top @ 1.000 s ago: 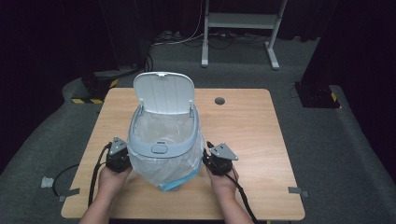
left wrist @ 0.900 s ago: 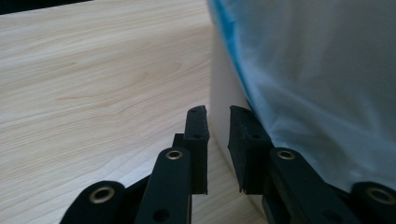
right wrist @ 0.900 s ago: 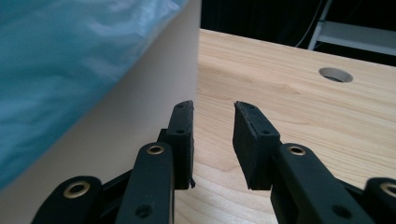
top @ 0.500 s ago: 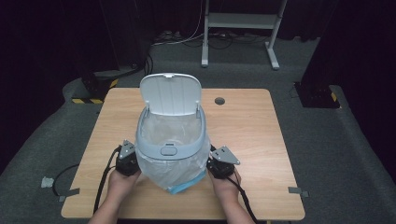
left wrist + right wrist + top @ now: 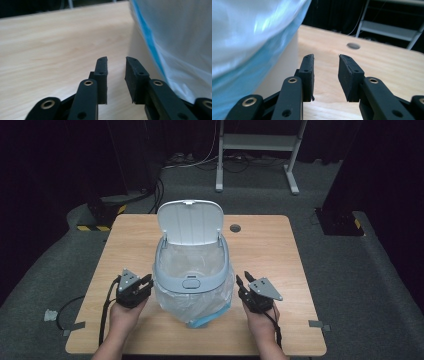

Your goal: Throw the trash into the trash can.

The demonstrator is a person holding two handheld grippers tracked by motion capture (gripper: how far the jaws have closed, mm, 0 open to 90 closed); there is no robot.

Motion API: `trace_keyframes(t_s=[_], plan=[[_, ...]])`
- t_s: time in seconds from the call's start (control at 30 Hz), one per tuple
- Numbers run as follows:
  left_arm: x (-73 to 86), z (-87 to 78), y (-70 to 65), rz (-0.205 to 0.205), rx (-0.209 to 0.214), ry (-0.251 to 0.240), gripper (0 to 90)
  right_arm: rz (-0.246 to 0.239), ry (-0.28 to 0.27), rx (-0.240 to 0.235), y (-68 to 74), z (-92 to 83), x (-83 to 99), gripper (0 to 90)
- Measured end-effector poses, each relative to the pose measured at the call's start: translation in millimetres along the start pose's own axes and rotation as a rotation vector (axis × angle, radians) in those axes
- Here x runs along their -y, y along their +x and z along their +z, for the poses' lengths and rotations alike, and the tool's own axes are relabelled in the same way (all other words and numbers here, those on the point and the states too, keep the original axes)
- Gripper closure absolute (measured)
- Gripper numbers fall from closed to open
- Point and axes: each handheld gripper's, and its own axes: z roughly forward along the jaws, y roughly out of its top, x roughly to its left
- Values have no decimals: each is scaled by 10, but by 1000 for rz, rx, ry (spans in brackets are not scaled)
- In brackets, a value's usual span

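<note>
Light wooden table [image 5: 280, 250] with rounded corners, a round cable hole [image 5: 235, 228] near its 12 o'clock edge. Grey carpet [image 5: 350, 285] all around. At 12 o'clock, a white metal stand [image 5: 260, 142] with two legs, cables [image 5: 200, 162] lying by its feet. At 10 o'clock, a dark base with yellow-black hazard tape [image 5: 95, 226]; at 2 o'clock, a black box [image 5: 340, 220] with the same tape on its corner. At 8 o'clock, strips of tape [image 5: 75, 326] on the carpet; at 4 o'clock, another strip [image 5: 318, 324]. Black curtains [image 5: 60, 155] behind, room dark, light falling on the table alone.
</note>
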Motion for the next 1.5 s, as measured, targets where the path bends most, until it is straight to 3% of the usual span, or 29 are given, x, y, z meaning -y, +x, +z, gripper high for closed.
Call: trace_keyframes(t_s=[0.1, 0.33, 0.53, 0.8, 1.07, 1.23, 1.4, 1.5], plan=[[-99, -101, 60, -17, -12, -30, 674, 5, -36, 10, -56, -97, -108, 652], [-400, -248, 85, -3, -32, -91, 645, 4, -123, -1, -35, -223, -426, 653], [-725, -324, 62, 1, -37, -150, 630, -5, -172, -8, -15, -207, -717, 656], [-1132, -293, -9, 3, -42, -214, 626, -23, -218, -10, -30, -93, -1091, 662], [-1347, -304, -88, 25, -70, -283, 622, -20, -256, -17, -17, 1, -1290, 664], [-1441, -255, -84, 3, -59, -305, 615, -19, -248, -17, -17, 100, -1361, 662], [-1511, -207, -83, -16, -56, -305, 613, 31, -248, -26, -55, 166, -1467, 673], [-1548, -195, -81, -24, -57, -314, 609, 15, -256, -21, -40, 194, -1556, 672]])
